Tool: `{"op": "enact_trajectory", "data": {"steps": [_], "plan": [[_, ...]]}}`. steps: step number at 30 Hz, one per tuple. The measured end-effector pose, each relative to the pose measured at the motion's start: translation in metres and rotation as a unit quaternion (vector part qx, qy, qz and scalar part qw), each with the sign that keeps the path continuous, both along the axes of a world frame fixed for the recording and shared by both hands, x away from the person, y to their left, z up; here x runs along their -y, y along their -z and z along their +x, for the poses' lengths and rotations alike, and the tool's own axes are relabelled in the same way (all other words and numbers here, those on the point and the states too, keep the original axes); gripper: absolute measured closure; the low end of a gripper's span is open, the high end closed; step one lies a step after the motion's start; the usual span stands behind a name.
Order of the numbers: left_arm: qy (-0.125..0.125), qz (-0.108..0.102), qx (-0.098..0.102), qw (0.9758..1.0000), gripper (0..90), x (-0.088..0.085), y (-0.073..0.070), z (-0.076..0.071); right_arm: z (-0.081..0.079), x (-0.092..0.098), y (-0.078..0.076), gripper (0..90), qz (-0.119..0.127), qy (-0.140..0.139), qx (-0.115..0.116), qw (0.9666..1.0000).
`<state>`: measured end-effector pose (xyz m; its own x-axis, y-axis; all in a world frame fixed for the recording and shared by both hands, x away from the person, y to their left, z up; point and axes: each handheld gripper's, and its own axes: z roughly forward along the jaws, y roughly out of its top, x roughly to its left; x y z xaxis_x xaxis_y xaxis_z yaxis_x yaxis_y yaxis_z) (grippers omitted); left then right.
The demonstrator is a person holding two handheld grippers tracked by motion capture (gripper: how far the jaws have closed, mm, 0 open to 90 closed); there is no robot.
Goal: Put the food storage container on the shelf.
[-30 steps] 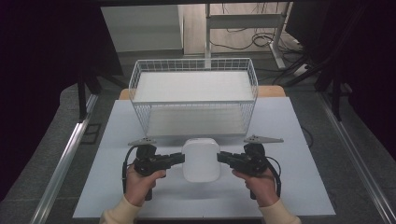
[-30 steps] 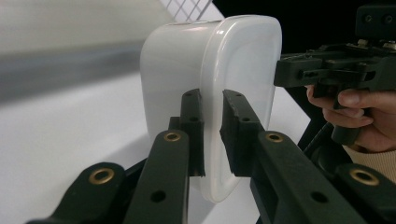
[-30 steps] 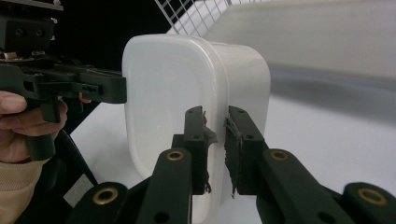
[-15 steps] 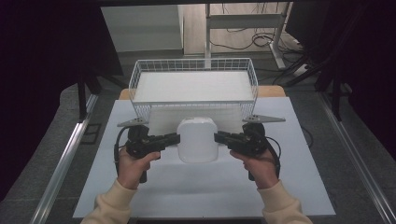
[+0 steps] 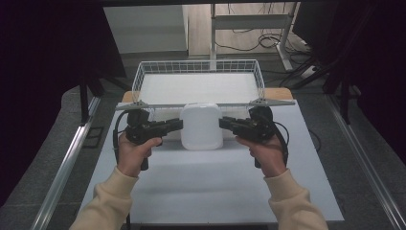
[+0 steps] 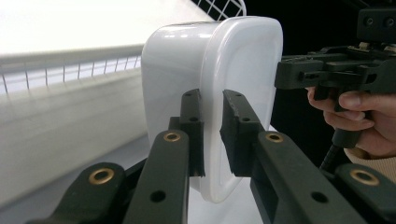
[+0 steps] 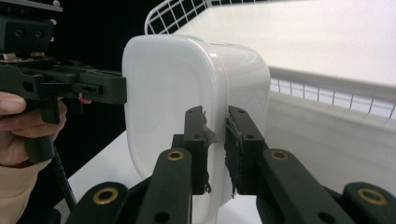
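— Left side, status?
— Left gripper clamped on the left rim of the white tub. Seen from the left gripper view: pads pinching the thin lip of the white tub, one pad inside, one outside.

— Position of the tub?
— Held off the white tabletop, between the two tools, at the near wall of the wire basket. Turned on its side — base facing the person, mouth facing the basket. Level across, no visible tilt to either hand.

— Basket contents?
— A pale flat bottom inside the mesh; nothing else made out.

— Right side?
— Right gripper clenched on the opposite rim. Right gripper view confirms: pads closed on the lip of the white tub, frayed padding at the edges. Left gripper visible across the tub, hand wrapped round its handle.

— Sleeves?
— Cream, both forearms entering from the near edge.
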<state>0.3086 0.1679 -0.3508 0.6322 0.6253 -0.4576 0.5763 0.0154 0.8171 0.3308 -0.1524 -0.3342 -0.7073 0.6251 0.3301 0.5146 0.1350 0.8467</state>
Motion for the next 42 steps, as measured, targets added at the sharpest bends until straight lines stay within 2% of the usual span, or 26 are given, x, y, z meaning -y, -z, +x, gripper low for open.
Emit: {"op": "enact_trajectory", "data": {"steps": [5, 12, 15, 23, 24, 28, 30, 31, 34, 37, 42], "plan": [[0.003, -0.003, 0.005, 1.0000, 79.7, -0.002, -0.010, 0.010, 0.008, -0.001, -0.010, 79.0, 0.001, 0.000, 0.006, 1.0000], [0.004, 0.004, 0.012, 0.9999, 79.7, -0.003, -0.024, 0.024, 0.021, -0.002, -0.022, 79.1, 0.005, -0.001, 0.008, 0.9999], [0.004, 0.001, 0.009, 0.9999, 79.7, -0.004, -0.031, 0.032, 0.028, -0.003, -0.028, 79.1, 0.008, 0.001, 0.009, 0.9999], [0.003, 0.008, 0.019, 0.9998, 79.8, -0.006, -0.057, 0.054, 0.050, -0.005, -0.052, 79.0, 0.006, 0.003, 0.014, 0.9999], [0.003, 0.008, 0.019, 0.9998, 79.8, -0.006, -0.059, 0.057, 0.056, -0.006, -0.058, 79.0, 0.006, 0.004, 0.012, 0.9999], [0.004, 0.008, 0.017, 0.9998, 79.7, -0.008, -0.066, 0.072, 0.066, -0.007, -0.065, 79.0, 0.003, 0.005, 0.011, 0.9999], [0.005, 0.005, 0.011, 0.9999, 79.7, -0.009, -0.068, 0.080, 0.073, -0.008, -0.068, 79.1, 0.003, 0.006, 0.008, 0.9999], [0.007, 0.005, 0.005, 0.9999, 79.7, -0.010, -0.069, 0.089, 0.081, -0.009, -0.070, 79.1, 0.002, 0.007, 0.002, 1.0000], [0.007, 0.003, -0.003, 1.0000, 79.6, -0.010, -0.068, 0.098, 0.089, -0.010, -0.070, 79.1, 0.000, 0.008, -0.007, 0.9999], [0.008, 0.000, -0.018, 0.9998, 79.7, -0.011, -0.062, 0.113, 0.104, -0.012, -0.067, 79.0, -0.002, 0.013, -0.024, 0.9996], [0.006, -0.005, -0.036, 0.9993, 79.4, -0.012, -0.054, 0.127, 0.117, -0.013, -0.059, 78.7, -0.001, 0.018, -0.045, 0.9988]]}}
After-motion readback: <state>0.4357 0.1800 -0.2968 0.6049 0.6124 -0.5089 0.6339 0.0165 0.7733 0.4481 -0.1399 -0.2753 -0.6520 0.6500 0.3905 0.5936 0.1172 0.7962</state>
